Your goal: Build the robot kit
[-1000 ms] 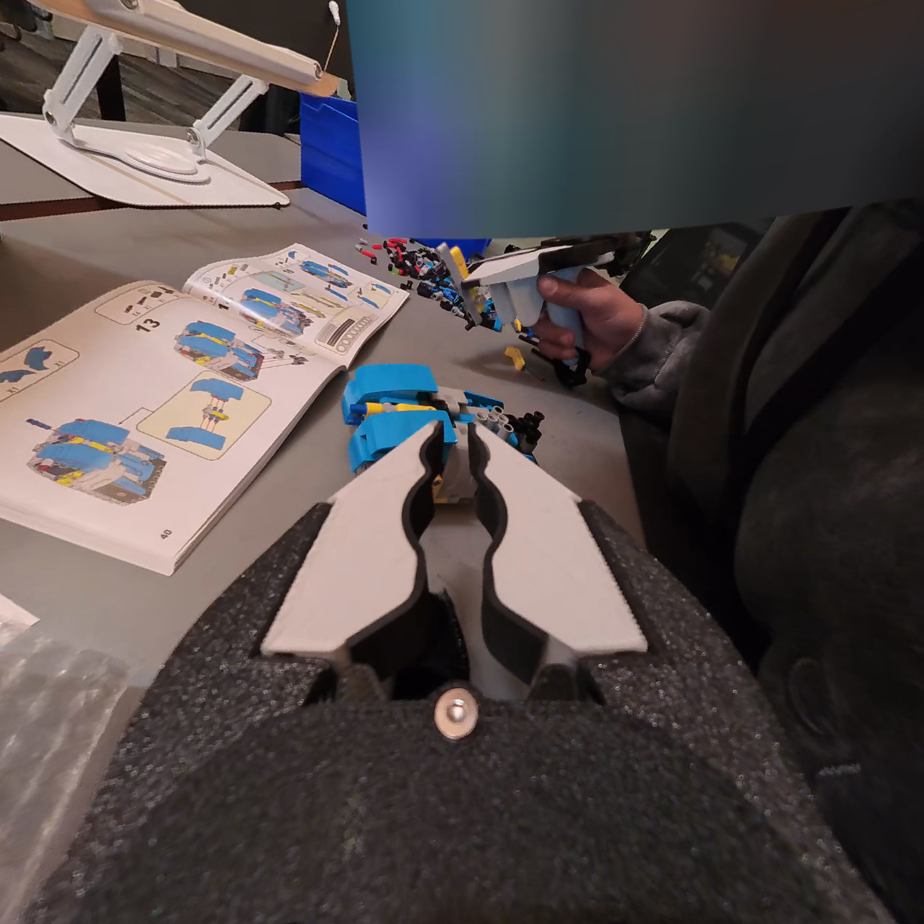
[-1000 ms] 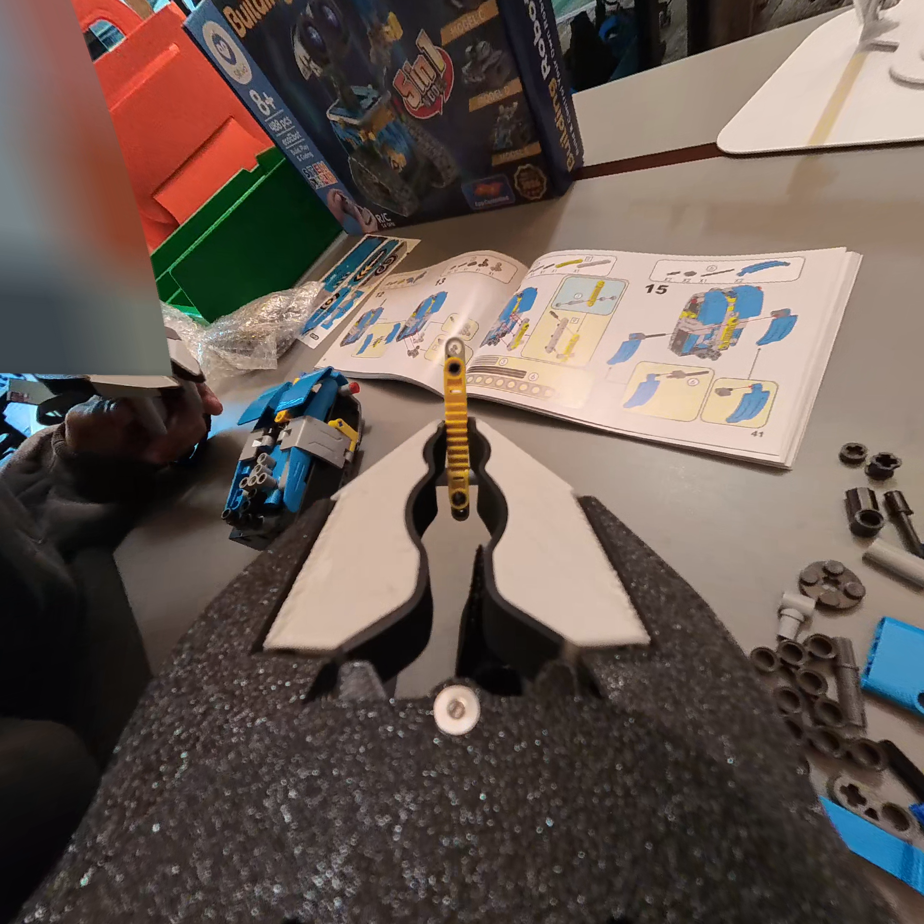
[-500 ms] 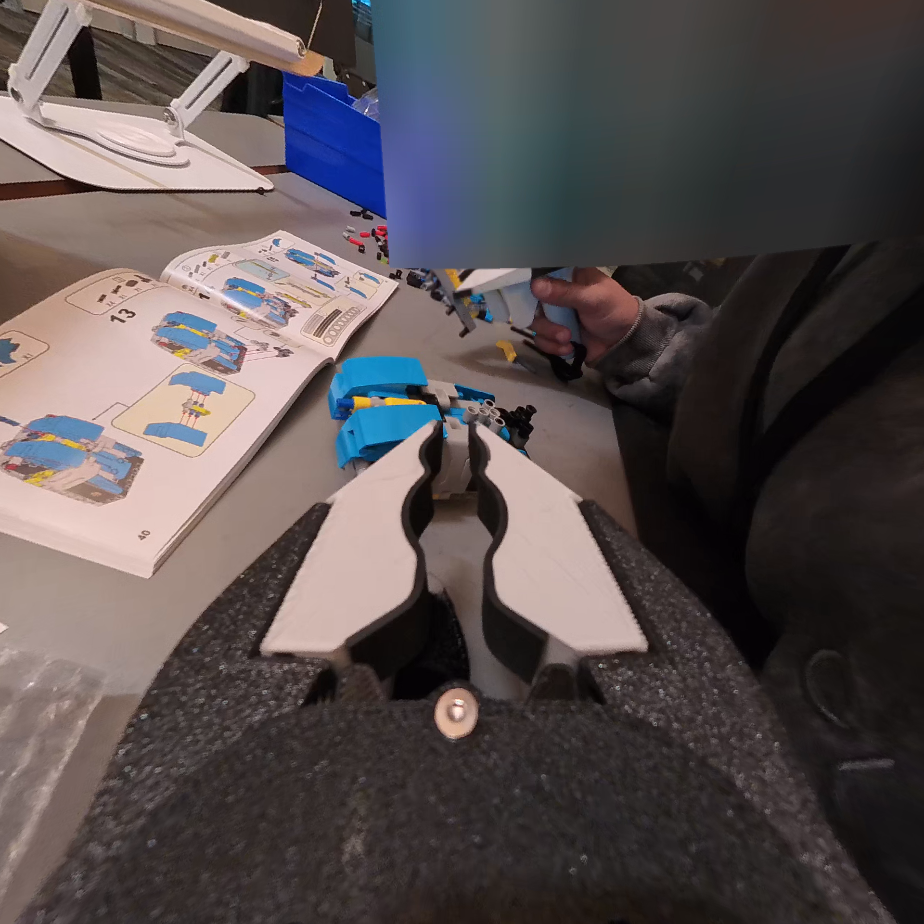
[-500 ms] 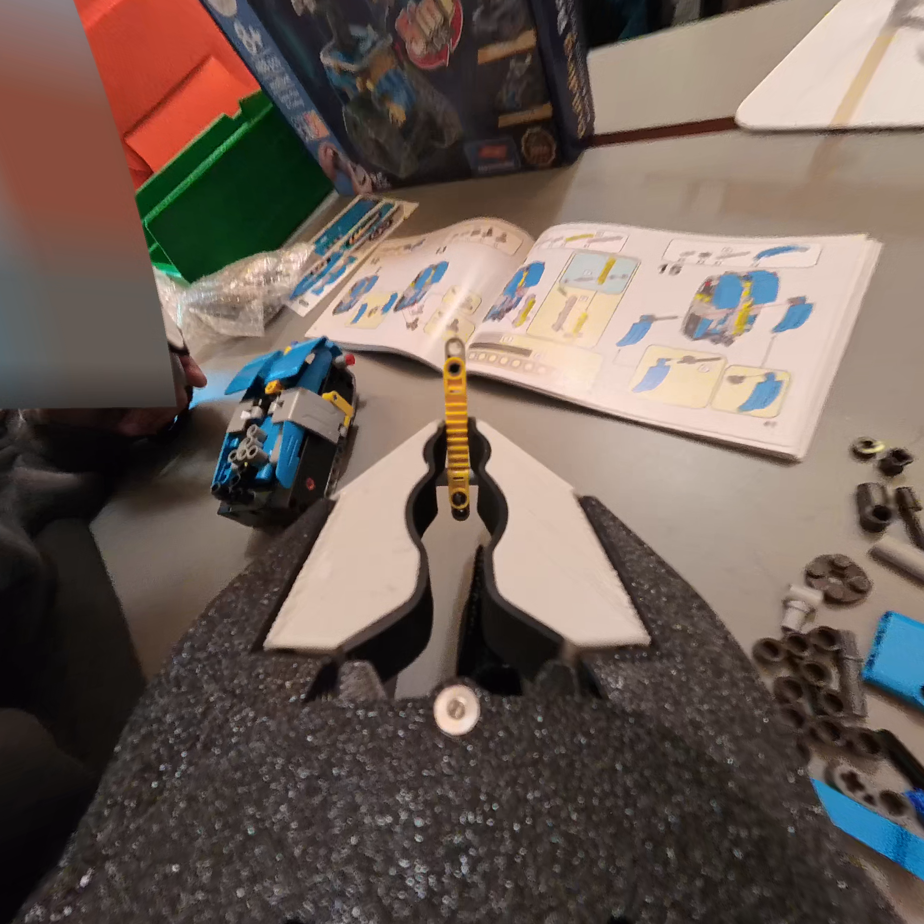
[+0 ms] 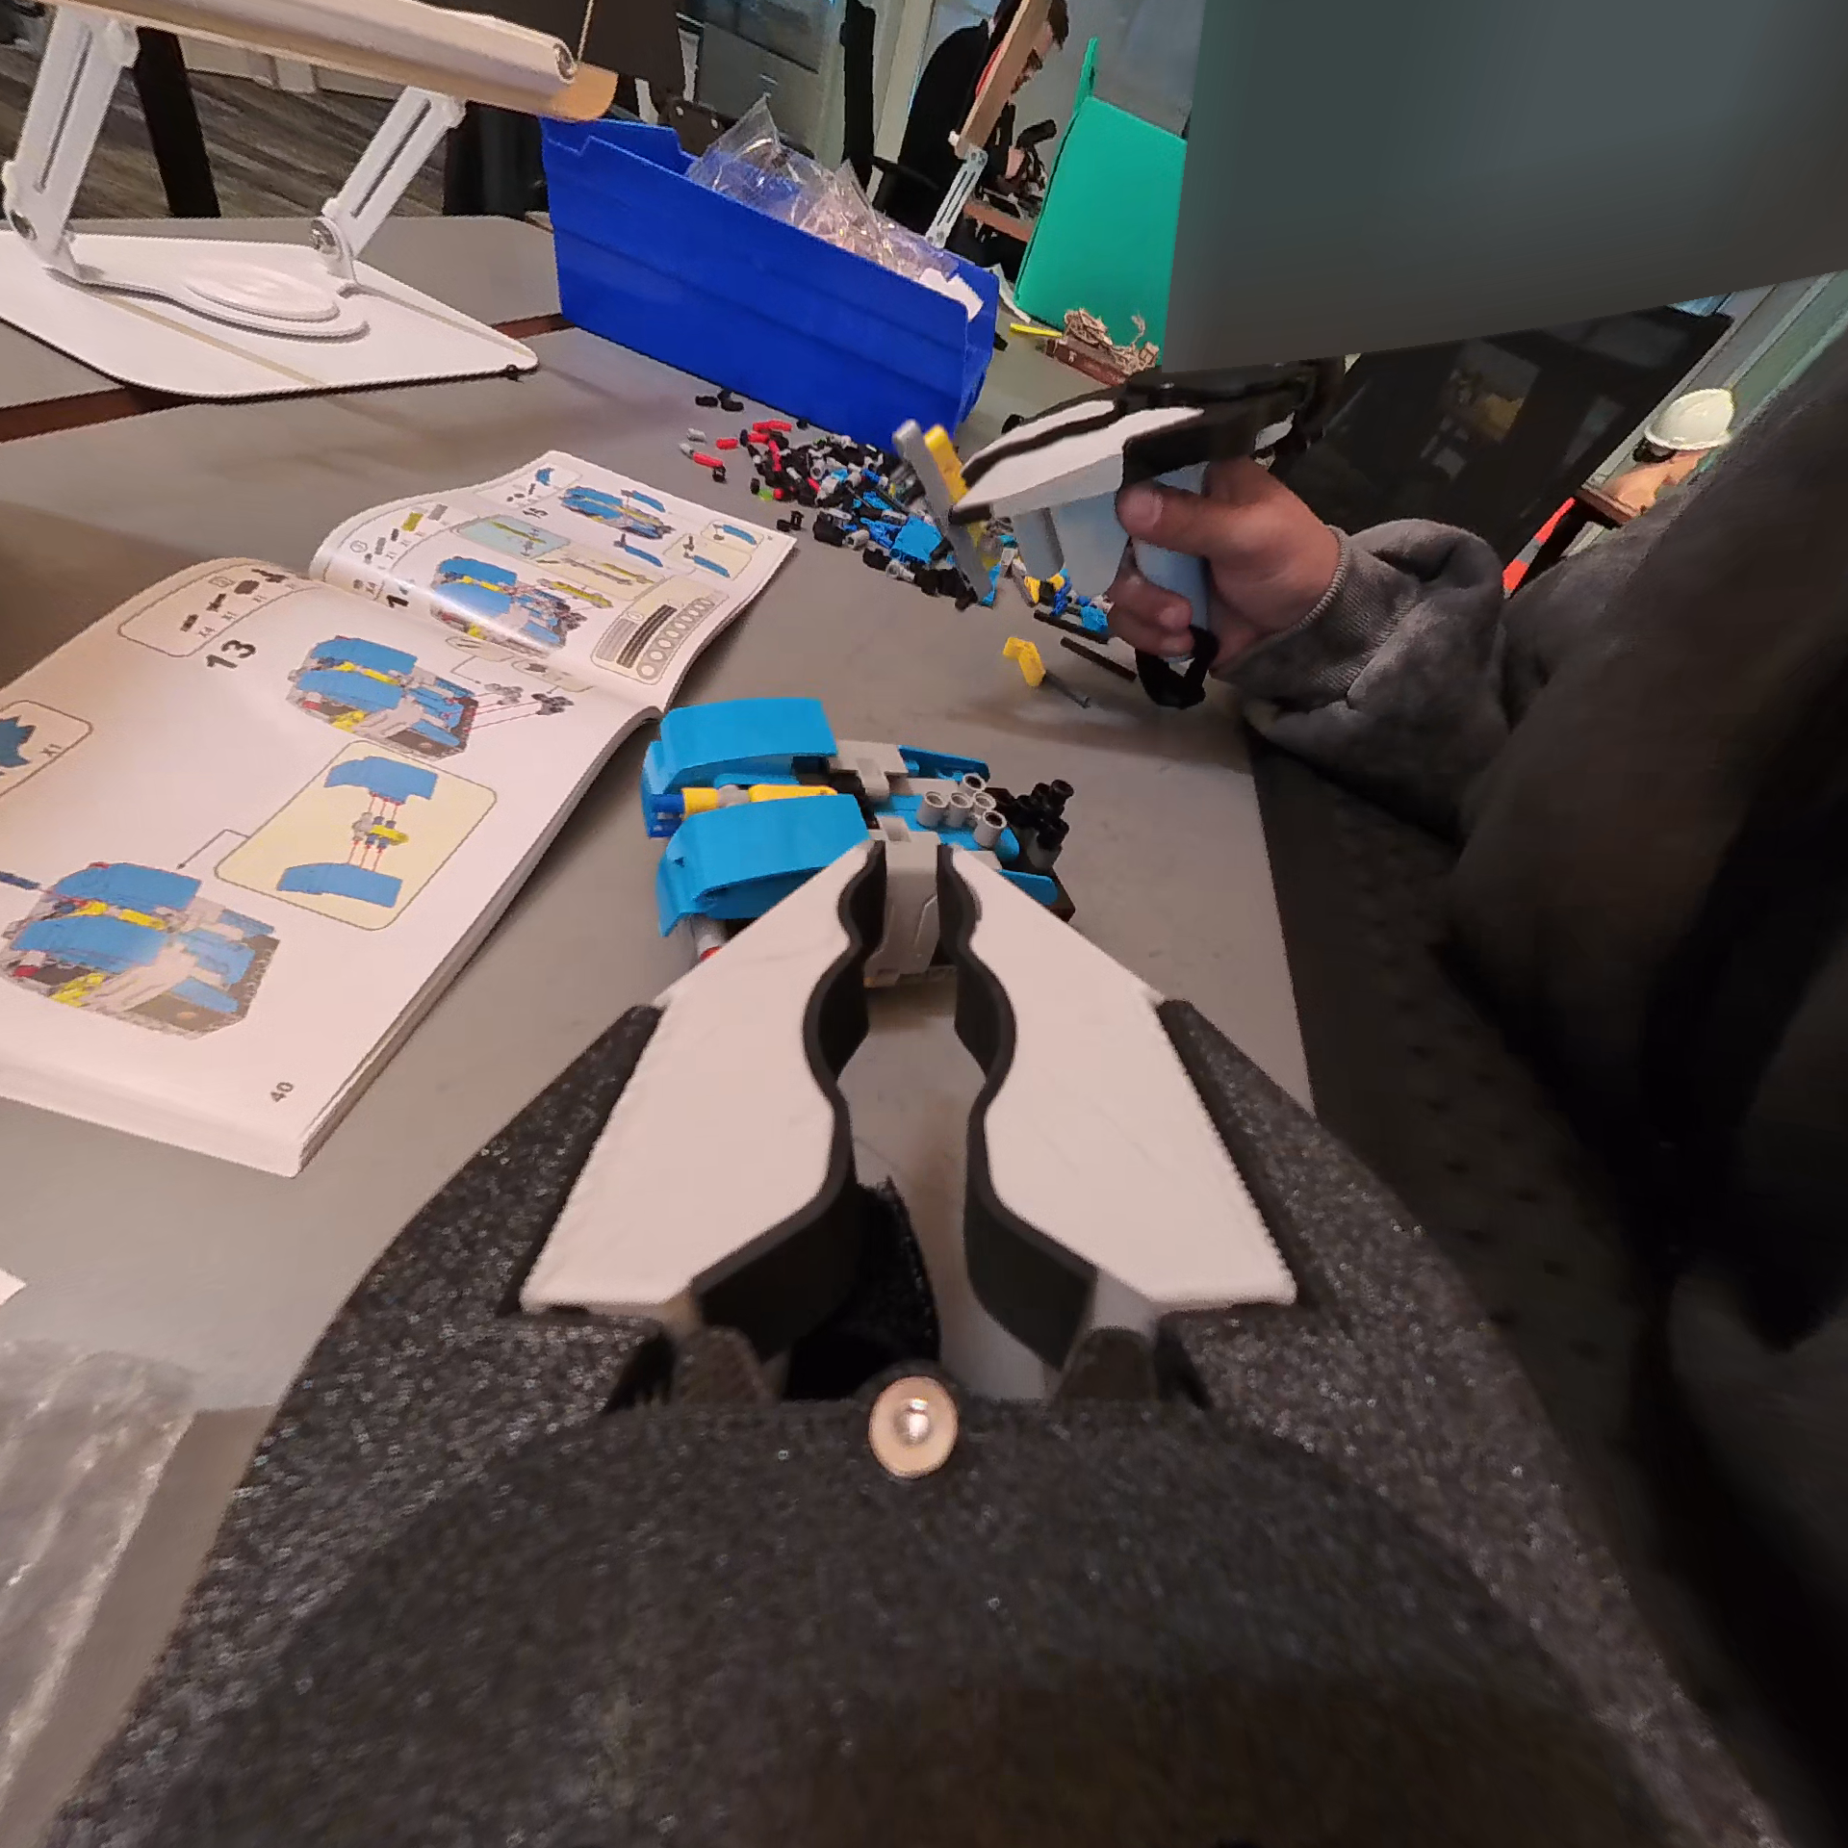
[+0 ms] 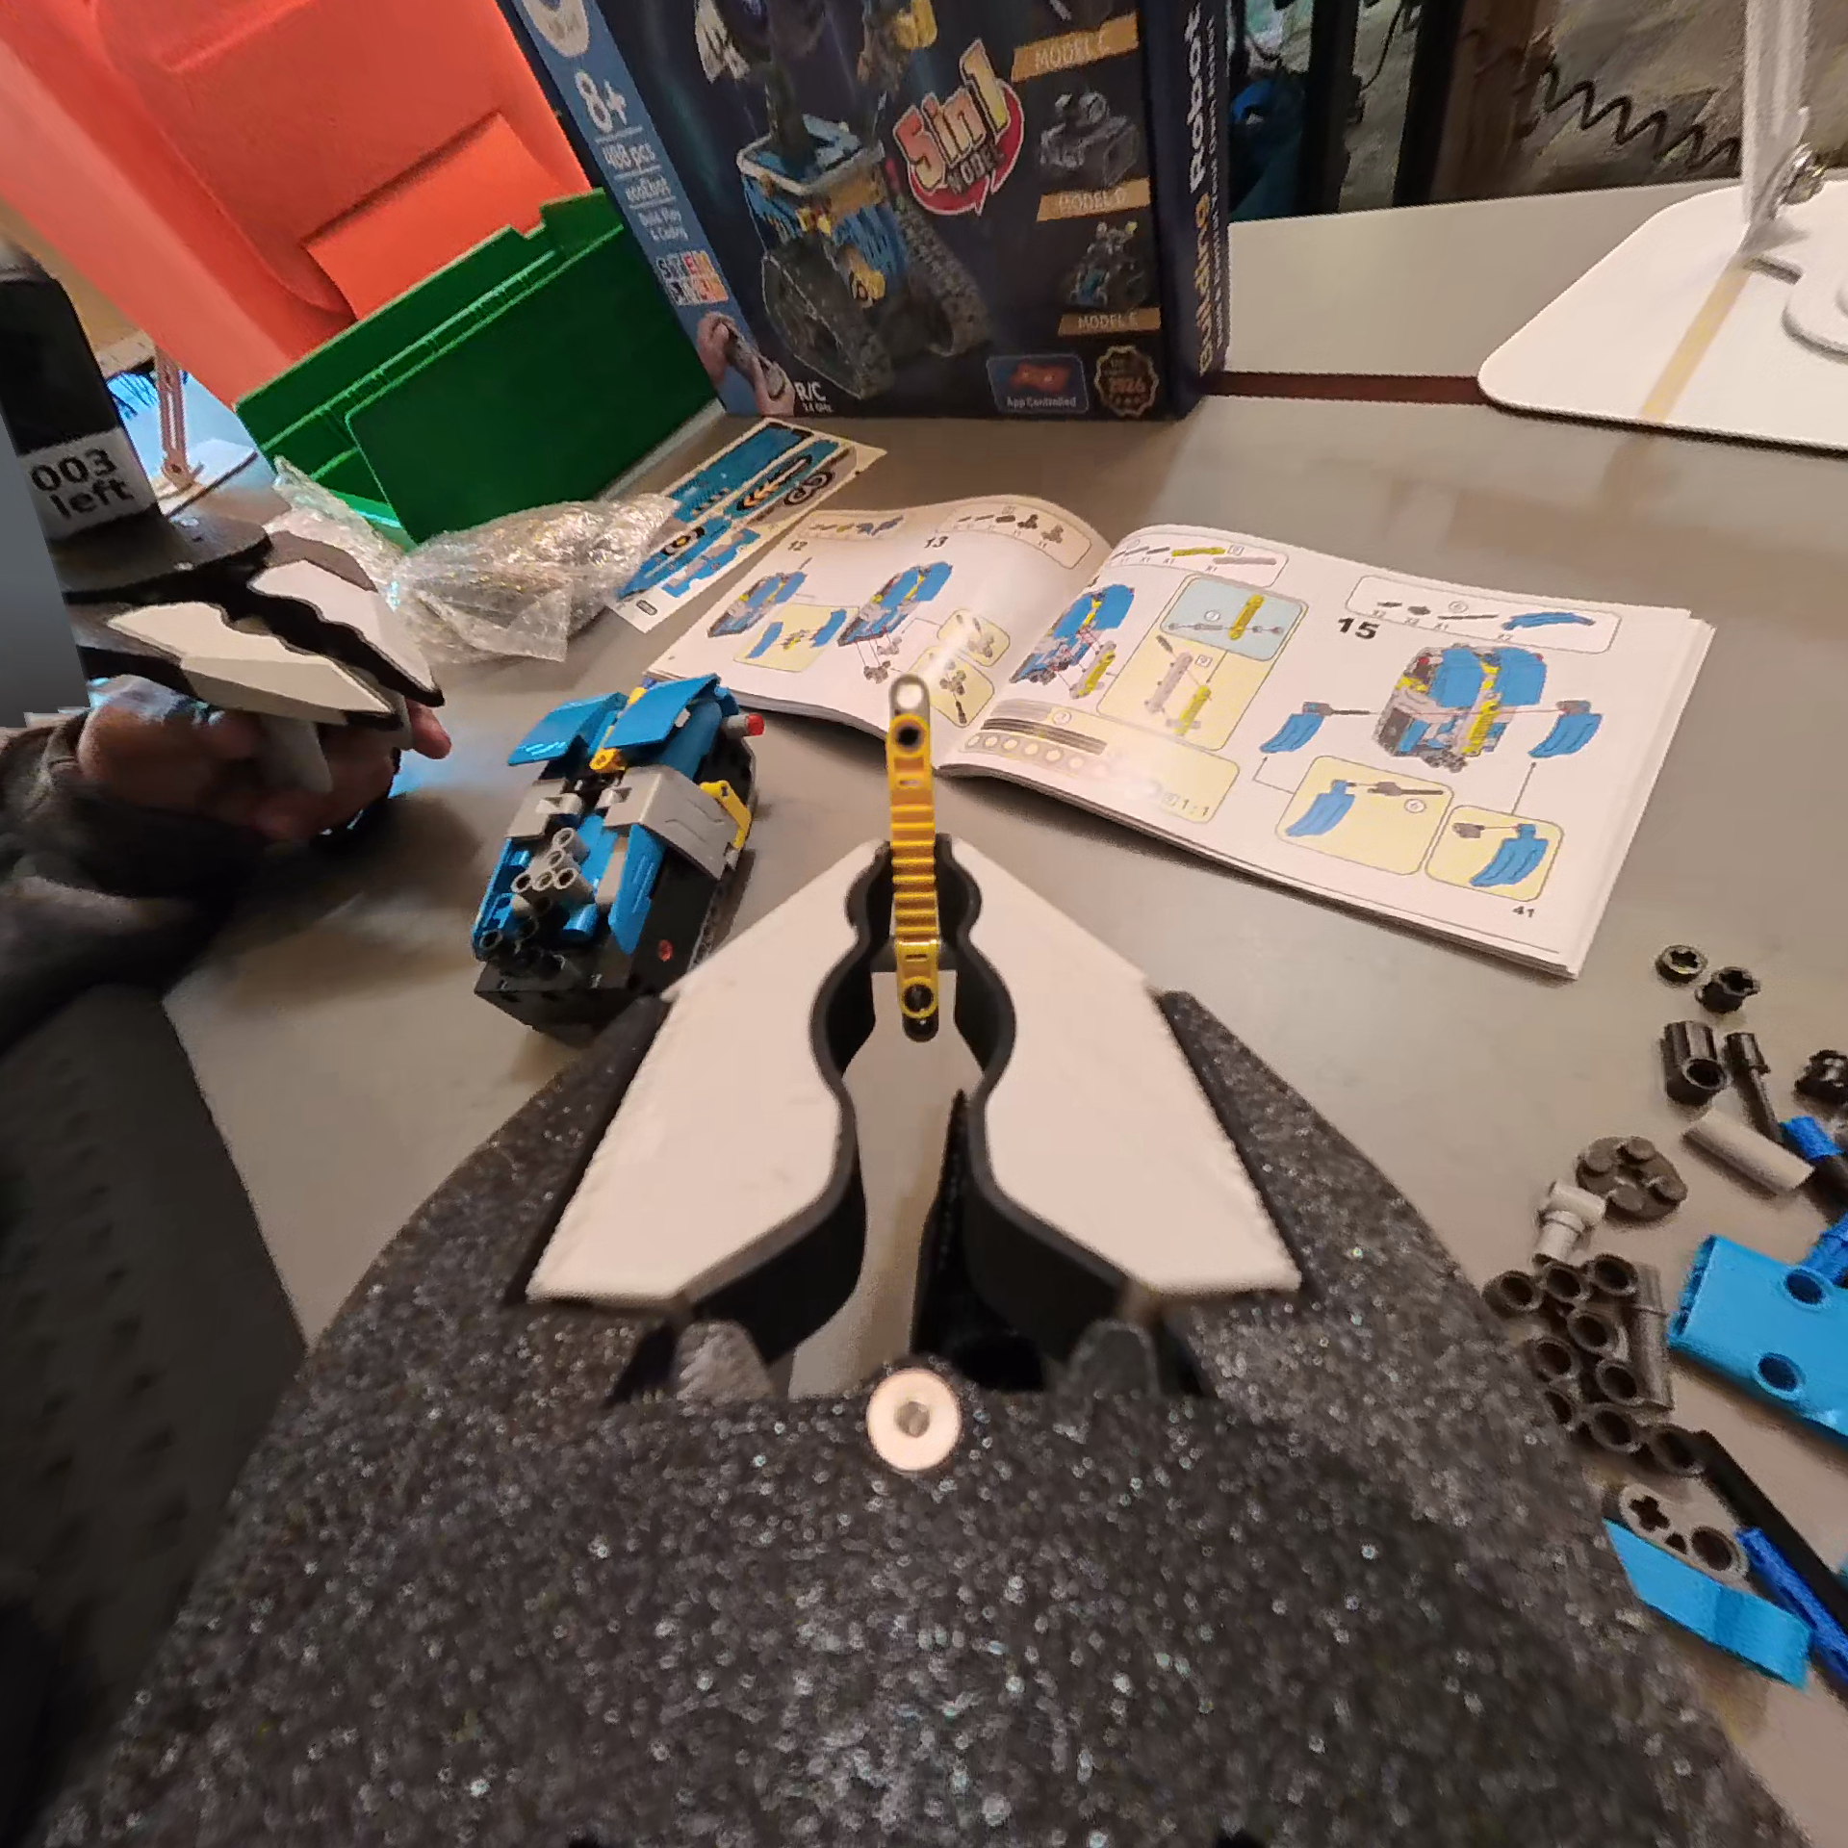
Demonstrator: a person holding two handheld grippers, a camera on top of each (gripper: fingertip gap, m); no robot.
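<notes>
Pinching a yellow beam (image 6: 910, 860) in our right gripper (image 6: 908, 858), we held the left gripper (image 5: 908, 860) narrow around the model's (image 5: 800, 800) grey panel

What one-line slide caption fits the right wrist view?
Right gripper pinches a yellow toothed beam upright above the grey table, between the blue brick model and open instruction booklet.
</notes>
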